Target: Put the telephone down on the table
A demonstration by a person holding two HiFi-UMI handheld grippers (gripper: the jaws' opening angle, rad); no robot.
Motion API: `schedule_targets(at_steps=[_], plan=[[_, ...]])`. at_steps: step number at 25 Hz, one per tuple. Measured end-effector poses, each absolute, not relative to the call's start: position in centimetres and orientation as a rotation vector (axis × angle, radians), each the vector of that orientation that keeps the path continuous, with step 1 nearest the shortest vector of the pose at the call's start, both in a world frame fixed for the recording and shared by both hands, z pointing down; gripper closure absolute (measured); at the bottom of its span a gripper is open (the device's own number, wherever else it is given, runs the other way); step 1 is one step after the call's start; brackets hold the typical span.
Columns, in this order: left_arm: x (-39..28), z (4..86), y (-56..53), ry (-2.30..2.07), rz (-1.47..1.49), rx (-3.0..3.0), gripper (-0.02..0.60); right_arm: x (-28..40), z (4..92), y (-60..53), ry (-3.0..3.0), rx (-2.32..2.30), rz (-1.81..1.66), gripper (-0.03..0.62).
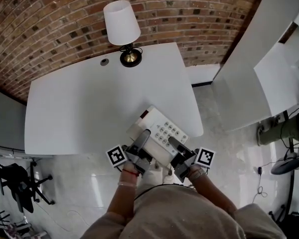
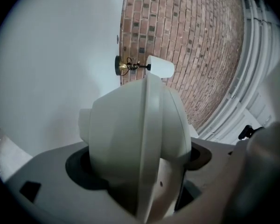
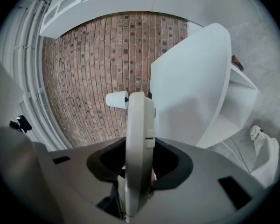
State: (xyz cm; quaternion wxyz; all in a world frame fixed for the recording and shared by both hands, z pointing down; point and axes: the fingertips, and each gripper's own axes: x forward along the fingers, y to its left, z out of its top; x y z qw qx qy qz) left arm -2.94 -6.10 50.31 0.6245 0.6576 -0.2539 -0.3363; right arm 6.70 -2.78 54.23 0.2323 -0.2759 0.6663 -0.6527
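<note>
Item: white desk telephone (image 1: 159, 133) with keypad, held at the near right edge of the white table (image 1: 84, 108), part of it overhanging; contact with the tabletop cannot be told. Left gripper (image 1: 141, 146) clamped on the handset side, right gripper (image 1: 178, 148) clamped on the body's right edge. Table lamp (image 1: 122, 29) stands at the far edge, well apart. Step judged: carrying in, set-down not yet done. Next move calls for easing farther over the table, lowering level, then parting both pairs of jaws.

Lamp (image 1: 123, 31) before a brick wall (image 1: 50, 24).
The white-shaded lamp stands at twelve o'clock; a black office chair (image 1: 24, 183) sits at eight o'clock on pale floor (image 1: 84, 183).
</note>
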Motion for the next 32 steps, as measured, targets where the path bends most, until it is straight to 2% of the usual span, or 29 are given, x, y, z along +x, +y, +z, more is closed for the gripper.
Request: schedule_targets(at_steps=[32], plan=[[-4.6,53.9,-20.1,-0.473,-0.607,1.41,0.133,4.4,56.9,-14.9,1.627,-1.004,-1.789,0.439]])
